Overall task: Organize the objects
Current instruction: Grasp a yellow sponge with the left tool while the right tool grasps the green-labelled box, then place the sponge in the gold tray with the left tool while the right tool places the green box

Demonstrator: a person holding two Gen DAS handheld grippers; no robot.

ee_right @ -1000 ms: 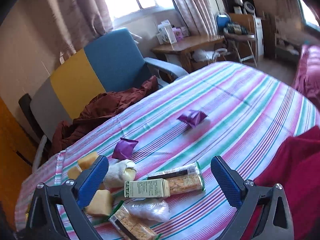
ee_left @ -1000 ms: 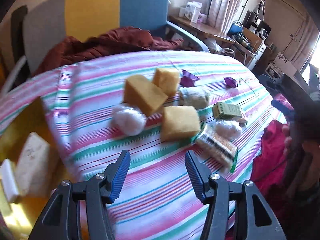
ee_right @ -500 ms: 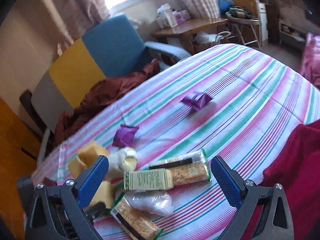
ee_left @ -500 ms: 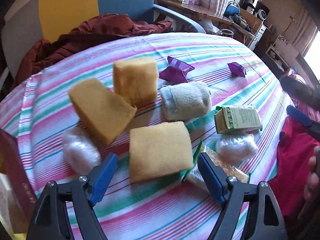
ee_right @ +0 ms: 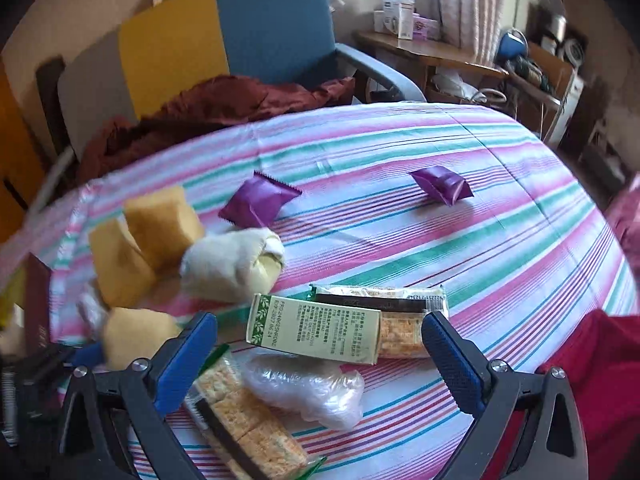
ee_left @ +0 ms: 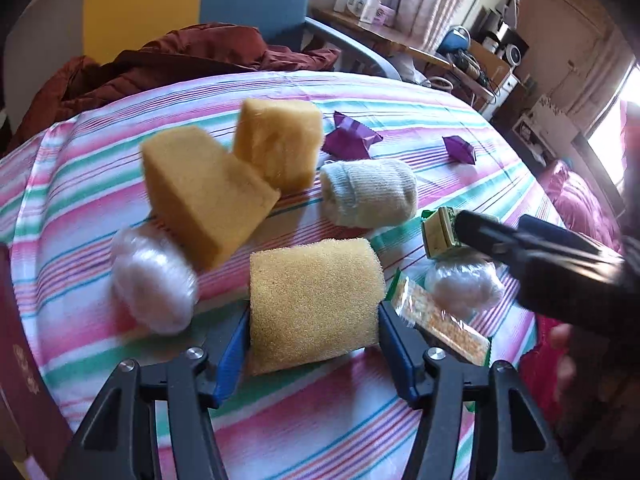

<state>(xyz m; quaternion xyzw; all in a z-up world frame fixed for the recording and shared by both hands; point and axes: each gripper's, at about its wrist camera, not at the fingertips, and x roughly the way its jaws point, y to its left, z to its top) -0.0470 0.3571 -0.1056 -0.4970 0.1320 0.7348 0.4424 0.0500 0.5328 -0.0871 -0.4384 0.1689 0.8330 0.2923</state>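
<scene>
On the striped pink-and-green cloth of the bench, the left gripper, having swung in from farther back, is closing its jaws onto a flat yellow foam sponge, apparently the first item being sorted. Beside it, the right gripper is hanging with jaws released over a green printed carton; a blue-and-yellow armchair is standing behind.

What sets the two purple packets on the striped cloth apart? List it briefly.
Place: the near purple packet lies right behind the rolled sock, by the yellow sponges; the far purple packet lies alone on bare striped cloth, apart from the rest.
Look: the near packet shows a flat face with a crimped edge; the far one looks more puffed and folded.
Shared: both are small, shiny purple and sealed.
</scene>
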